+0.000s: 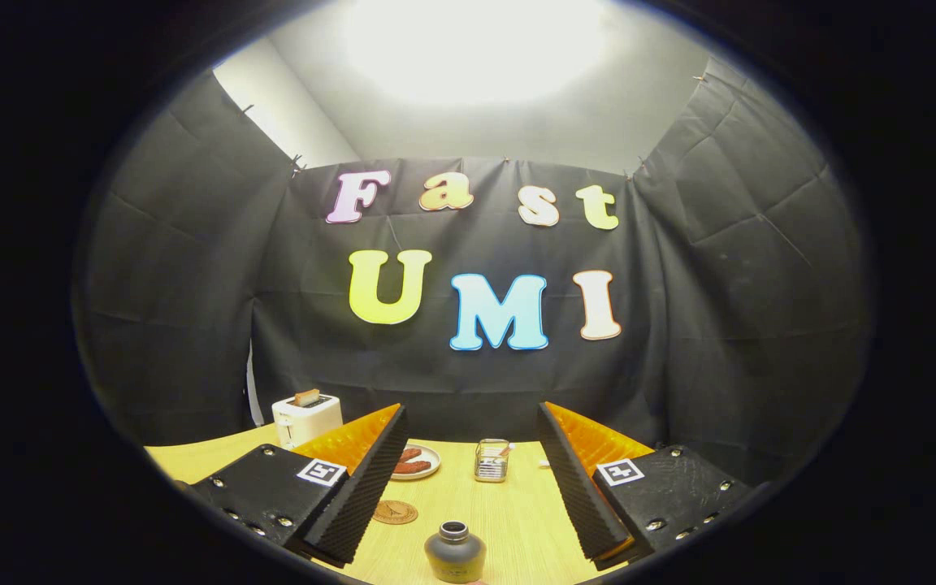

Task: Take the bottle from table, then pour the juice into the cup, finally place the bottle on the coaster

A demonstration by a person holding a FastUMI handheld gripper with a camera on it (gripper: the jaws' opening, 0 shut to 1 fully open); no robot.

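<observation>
A small dark bottle (455,553) with its neck open at the top stands upright on the wooden table (509,520), low between my fingers and close to me. My gripper (472,467) is open, its fingers spread wide, and neither pad touches the bottle. A round brown coaster (395,512) lies on the table just inside the left finger, a little beyond the bottle. Farther on, between the fingers, stands a clear glass cup (491,460) near the table's far edge.
A white plate with sausages (413,461) sits beyond the coaster, partly behind the left finger. A white toaster (306,418) with a slice in it stands at the far left corner. The booth's black cloth wall rises right behind the table.
</observation>
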